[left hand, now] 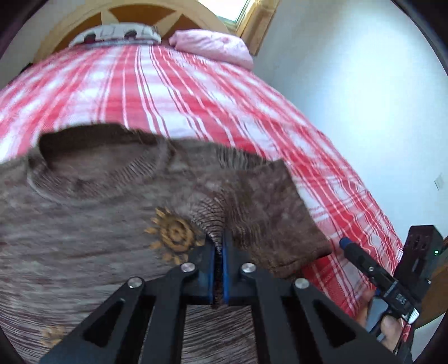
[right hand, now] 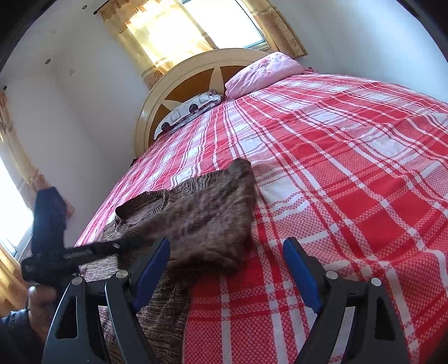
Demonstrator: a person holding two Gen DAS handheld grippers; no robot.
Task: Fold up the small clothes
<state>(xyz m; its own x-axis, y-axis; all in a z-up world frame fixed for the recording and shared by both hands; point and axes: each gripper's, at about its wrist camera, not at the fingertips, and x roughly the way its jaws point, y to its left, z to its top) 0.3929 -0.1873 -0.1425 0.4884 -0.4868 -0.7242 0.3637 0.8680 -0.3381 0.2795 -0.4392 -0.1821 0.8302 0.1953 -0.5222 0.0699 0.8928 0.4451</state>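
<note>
A brown knit sweater (left hand: 92, 212) with a tan sun motif (left hand: 175, 233) lies on the red and white checked bedspread (left hand: 196, 92). My left gripper (left hand: 219, 243) is shut on a fold of the sweater's right sleeve (left hand: 266, 212), which is lifted and bent over the body. In the right wrist view the sweater (right hand: 196, 218) lies ahead and left of my right gripper (right hand: 226, 268), which is open and empty just above the bedspread (right hand: 350, 173). The left gripper (right hand: 84, 252) shows at the left there; the right gripper (left hand: 364, 260) shows at the right in the left wrist view.
A pink pillow (right hand: 263, 72) and a patterned pillow (right hand: 187, 112) lie against the wooden headboard (right hand: 182, 84). A white wall (left hand: 364, 84) runs along the bed's right side. Curtained windows (right hand: 196, 25) are behind the headboard and at left.
</note>
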